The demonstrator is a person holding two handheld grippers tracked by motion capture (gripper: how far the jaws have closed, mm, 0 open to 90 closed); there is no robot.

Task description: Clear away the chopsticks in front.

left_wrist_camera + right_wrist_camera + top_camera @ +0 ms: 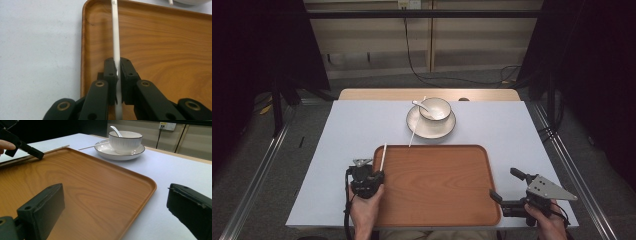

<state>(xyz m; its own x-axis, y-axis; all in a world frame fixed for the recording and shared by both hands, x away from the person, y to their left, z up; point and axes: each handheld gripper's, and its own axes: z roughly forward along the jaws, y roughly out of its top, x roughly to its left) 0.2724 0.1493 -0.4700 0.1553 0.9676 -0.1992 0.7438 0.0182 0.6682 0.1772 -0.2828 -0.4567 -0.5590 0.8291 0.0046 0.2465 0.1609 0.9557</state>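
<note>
A thin white chopstick [115, 37], probably light, stiff and slippery, is clamped near one end by the left tongs [117, 68]; the right tongs [115, 205] are held wide.

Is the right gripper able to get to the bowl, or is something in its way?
Probably yes. The right gripper is open and holds nothing, and only bare table and the empty tray lie between it and the bowl. It is a far reach across, though.

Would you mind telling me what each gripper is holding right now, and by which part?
The left gripper pinches a white chopstick near its lower end, over the wooden tray. The right gripper holds nothing; its jaws stand open.
</note>
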